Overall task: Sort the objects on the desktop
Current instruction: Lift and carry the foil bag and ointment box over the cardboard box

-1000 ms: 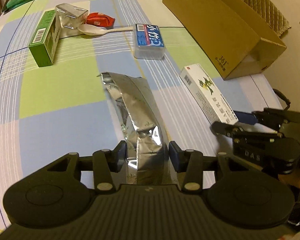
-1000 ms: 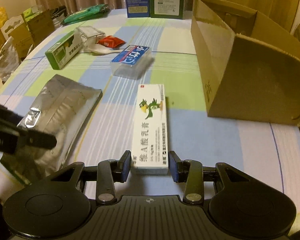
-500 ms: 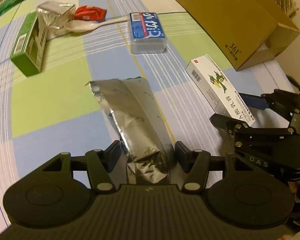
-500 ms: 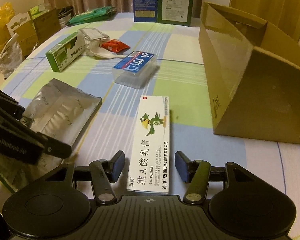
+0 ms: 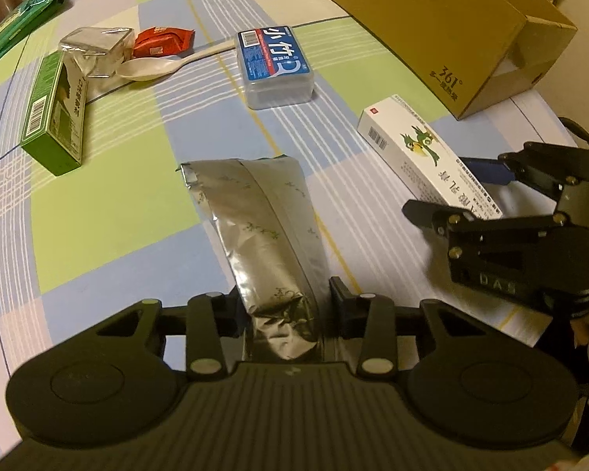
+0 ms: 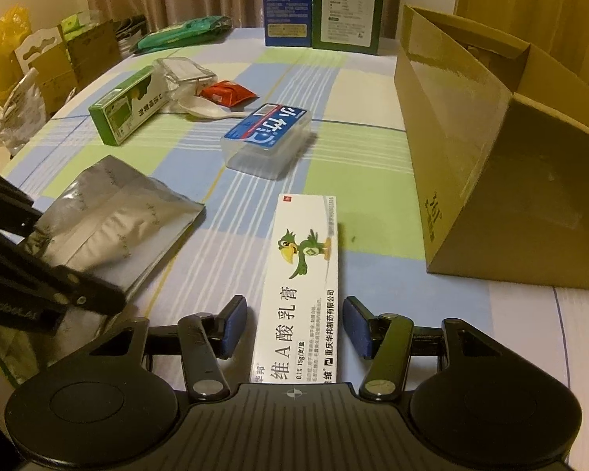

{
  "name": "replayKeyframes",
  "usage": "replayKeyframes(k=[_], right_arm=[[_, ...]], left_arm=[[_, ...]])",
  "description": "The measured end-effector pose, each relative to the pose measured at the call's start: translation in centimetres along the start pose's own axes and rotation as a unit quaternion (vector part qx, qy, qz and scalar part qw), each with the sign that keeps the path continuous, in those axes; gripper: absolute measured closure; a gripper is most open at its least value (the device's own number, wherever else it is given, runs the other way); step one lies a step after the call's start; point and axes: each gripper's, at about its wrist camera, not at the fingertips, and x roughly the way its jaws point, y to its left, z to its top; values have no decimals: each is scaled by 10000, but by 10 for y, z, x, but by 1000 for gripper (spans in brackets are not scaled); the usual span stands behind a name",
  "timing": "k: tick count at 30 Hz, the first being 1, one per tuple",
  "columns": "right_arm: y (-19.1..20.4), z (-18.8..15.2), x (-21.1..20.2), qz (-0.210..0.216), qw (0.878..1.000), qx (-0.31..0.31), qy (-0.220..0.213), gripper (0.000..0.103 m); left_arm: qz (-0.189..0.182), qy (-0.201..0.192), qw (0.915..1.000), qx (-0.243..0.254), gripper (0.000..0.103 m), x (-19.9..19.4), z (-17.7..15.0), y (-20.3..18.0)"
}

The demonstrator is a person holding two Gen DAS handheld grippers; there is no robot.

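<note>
My left gripper [image 5: 282, 306] is shut on the near end of a silver foil pouch [image 5: 259, 216], which folds between the pads and looks lifted at that end. The pouch also shows in the right wrist view [image 6: 114, 219]. My right gripper [image 6: 294, 324] is open, its blue pads either side of the near end of a white ointment box with a green bird [image 6: 300, 294], with gaps on both sides. The box lies flat on the tablecloth and shows in the left wrist view [image 5: 424, 153], with the right gripper [image 5: 459, 184] around it.
An open cardboard box [image 6: 502, 157] stands at the right. A clear case with a blue label [image 6: 267, 137], a green carton [image 6: 125, 106], a white spoon [image 6: 204, 110], a red packet [image 6: 227, 92] and a clear container [image 6: 184, 72] lie further back. Tall cartons [image 6: 322, 2] stand at the far edge.
My left gripper has closed on the pouch, pinching it narrower. My right gripper has slid forward along the white box, so its pads now flank the box's near end.
</note>
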Motion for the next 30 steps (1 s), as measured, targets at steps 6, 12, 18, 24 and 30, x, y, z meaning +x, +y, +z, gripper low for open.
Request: replayKeyframes(k=[6,12,18,24,30], right_arm=[[-3,1,-1,-38,10000,71,-28,67],[-4,2,-19,-39,9996,165,-214,68],[-8,0,-39,-70,9990,301,-313,68],[-12,2,-62,-117,9980,389,-486,68],[-16,9,-86,-218,9964,382,-721,68]], left_arm=[[-72,-25,9999,-152,69,-4,-7,3],[-133,-116,9994,-298,70,-15,-11,6],[-219,-291,9988,-333,70,-32,-9,4],[-307,-459,9981,-271,70,-50,-4,-4],[-373,-686,9966,-264,70,-69,5,-12]])
